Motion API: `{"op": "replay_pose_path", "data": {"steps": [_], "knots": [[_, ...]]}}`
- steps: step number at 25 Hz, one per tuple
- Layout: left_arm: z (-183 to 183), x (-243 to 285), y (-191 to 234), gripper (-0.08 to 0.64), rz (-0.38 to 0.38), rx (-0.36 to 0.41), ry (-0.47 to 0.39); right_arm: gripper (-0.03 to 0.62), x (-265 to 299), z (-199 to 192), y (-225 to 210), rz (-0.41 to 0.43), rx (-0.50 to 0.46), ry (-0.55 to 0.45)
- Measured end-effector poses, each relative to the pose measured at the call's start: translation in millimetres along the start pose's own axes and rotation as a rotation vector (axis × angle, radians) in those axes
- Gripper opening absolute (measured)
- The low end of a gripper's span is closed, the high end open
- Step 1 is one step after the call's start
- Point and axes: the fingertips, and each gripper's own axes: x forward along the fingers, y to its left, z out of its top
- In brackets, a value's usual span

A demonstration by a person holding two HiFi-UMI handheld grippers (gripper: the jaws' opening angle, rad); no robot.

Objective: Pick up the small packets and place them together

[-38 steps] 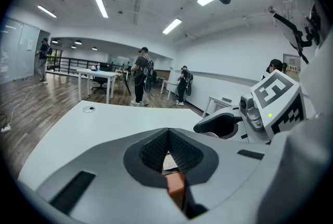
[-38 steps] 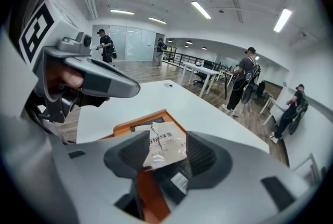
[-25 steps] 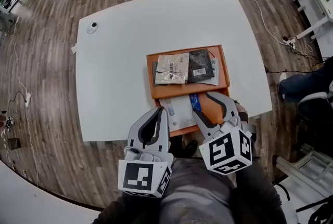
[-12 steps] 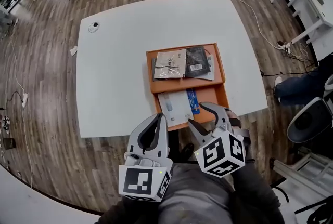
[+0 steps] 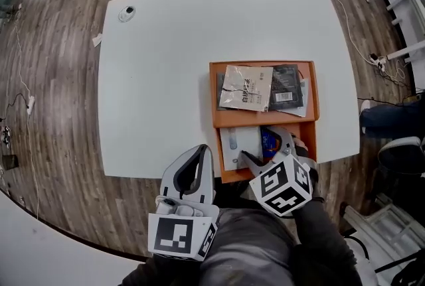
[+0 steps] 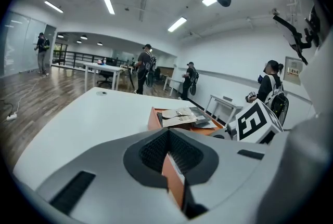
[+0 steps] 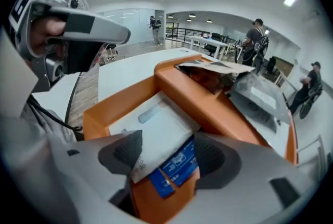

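An orange two-compartment tray (image 5: pixel 264 117) sits at the white table's near edge. Its far compartment holds a clear packet (image 5: pixel 242 87) and a black packet (image 5: pixel 285 86). In the near compartment lie a white packet (image 5: pixel 238 141) and small blue packets (image 5: pixel 270 141). My right gripper (image 5: pixel 266 144) points down into that compartment. Its jaws have just been opening and stand open. Between them lie the blue packets (image 7: pixel 176 167) and a corner of the white packet (image 7: pixel 154 129), not pressed by the pads. My left gripper (image 5: pixel 203 149) hovers shut and empty at the table's near edge, left of the tray.
A small round object (image 5: pixel 126 12) lies at the far left of the white table (image 5: pixel 166 66). Cables run over the wooden floor, and a chair (image 5: pixel 400 147) stands to the right. Several people stand far off in the room.
My right gripper has sunk into the near compartment and its jaws stand wider apart. My left gripper has shifted slightly. The head view has swung, so the tray now appears further right.
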Motion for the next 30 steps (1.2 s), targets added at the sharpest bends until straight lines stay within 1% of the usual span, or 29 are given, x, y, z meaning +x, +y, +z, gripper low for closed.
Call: {"op": "replay_pose_path", "data": {"steps": [2, 4, 6, 8, 10, 11, 12, 16, 20, 24, 27, 30], "knots": [[-4, 7, 6, -0.003, 0.001, -0.007, 0.011, 0.299, 4, 1, 0, 0.043, 0.031, 0.002], [-4, 12, 12, -0.003, 0.005, -0.016, 0.020, 0.299, 5, 4, 0, 0.080, 0.037, 0.010], [-5, 14, 15, -0.003, 0.005, -0.024, 0.028, 0.298, 6, 6, 2, 0.098, 0.024, 0.016], [-5, 15, 13, -0.003, 0.000, -0.025, 0.030, 0.283, 5, 6, 6, 0.098, 0.006, 0.010], [-4, 15, 10, -0.003, -0.006, -0.021, 0.027, 0.176, 4, 7, 13, 0.092, -0.024, -0.010], [-5, 15, 8, -0.003, -0.009, -0.019, 0.027, 0.076, 4, 7, 17, 0.083, -0.041, -0.018], [-5, 14, 6, -0.003, -0.012, -0.018, 0.027, 0.061, 4, 7, 19, 0.073, -0.059, -0.021], [-4, 7, -1, -0.003, -0.022, -0.005, 0.013, 0.052, -6, 7, 23, 0.050, -0.089, -0.030], [2, -3, -14, -0.003, -0.034, 0.017, -0.022, 0.052, -27, 11, 30, 0.011, -0.118, -0.074], [9, -20, -36, -0.003, -0.061, 0.049, -0.063, 0.052, -58, 18, 31, -0.071, -0.131, -0.150], [12, -36, -56, -0.003, -0.086, 0.074, -0.090, 0.052, -89, 19, 26, -0.144, -0.109, -0.206], [14, -53, -76, -0.003, -0.109, 0.097, -0.108, 0.052, -116, 14, 27, -0.195, -0.094, -0.232]]}}
